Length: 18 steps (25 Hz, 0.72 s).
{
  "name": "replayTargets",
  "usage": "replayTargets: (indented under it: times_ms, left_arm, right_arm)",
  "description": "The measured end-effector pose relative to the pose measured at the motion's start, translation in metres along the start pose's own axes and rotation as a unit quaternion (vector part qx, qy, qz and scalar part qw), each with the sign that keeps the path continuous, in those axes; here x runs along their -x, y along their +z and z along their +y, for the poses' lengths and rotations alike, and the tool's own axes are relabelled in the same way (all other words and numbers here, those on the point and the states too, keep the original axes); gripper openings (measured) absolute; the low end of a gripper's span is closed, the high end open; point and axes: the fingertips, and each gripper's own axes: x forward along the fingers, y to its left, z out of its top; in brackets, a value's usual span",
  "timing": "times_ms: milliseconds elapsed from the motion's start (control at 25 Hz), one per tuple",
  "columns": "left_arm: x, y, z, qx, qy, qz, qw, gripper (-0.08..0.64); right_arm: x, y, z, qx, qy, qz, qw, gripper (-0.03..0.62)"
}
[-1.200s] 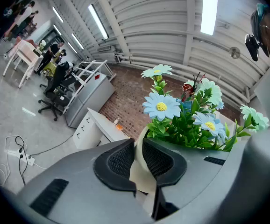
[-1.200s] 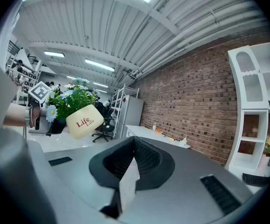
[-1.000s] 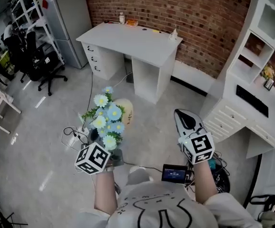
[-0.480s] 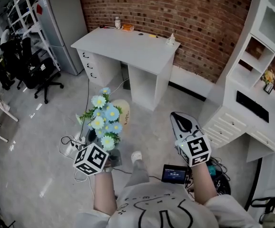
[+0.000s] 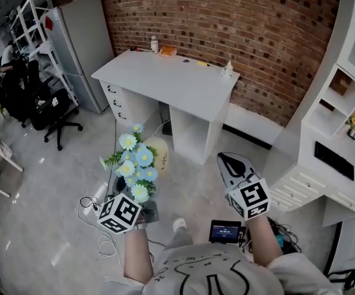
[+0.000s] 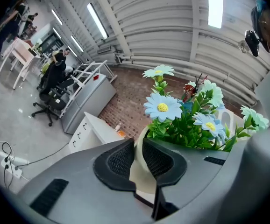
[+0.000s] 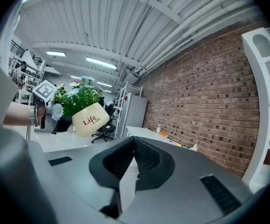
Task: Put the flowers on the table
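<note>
A bunch of blue and white daisies [image 5: 135, 163] stands in a cream pot [image 5: 159, 152] printed "Life". My left gripper [image 5: 140, 198] is shut on the pot's rim [image 6: 137, 158], one pad inside and one outside, and holds it in the air above the floor, tilted. The flowers [image 6: 172, 111] fill the right of the left gripper view. My right gripper [image 5: 228, 161] hangs beside it, shut, with nothing between its pads [image 7: 146, 155]. The right gripper view shows the pot [image 7: 90, 119] to its left. The white table [image 5: 193, 86] stands ahead against the brick wall.
On the table's far edge are a small bottle [image 5: 155, 43], an orange item [image 5: 168, 51] and a small white object [image 5: 228, 69]. A grey fridge [image 5: 82, 48] and office chair [image 5: 54, 112] stand at left, a white cupboard unit [image 5: 337, 158] at right. Cables [image 5: 94, 204] lie on the floor.
The person has stepped forward and the view has turned slightly. The table now sits lower in the head view. Both grippers keep their pose, the left still holding the pot.
</note>
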Motion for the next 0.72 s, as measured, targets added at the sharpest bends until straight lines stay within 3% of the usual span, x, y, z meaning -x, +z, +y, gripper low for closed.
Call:
replayTargets:
  times_ms: [360, 720]
  left_arm:
    - [-0.091, 0.026, 0.039, 0.001, 0.020, -0.004, 0.9998, 0.061]
    - [-0.169, 0.037, 0.065, -0.001, 0.014, 0.011, 0.9998, 0.061]
  right_arm:
    - [-0.105, 0.013, -0.037, 0.004, 0.014, -0.006, 1.000, 0.018]
    - [-0.176, 0.007, -0.066, -0.017, 0.005, 0.001, 1.000, 0.018]
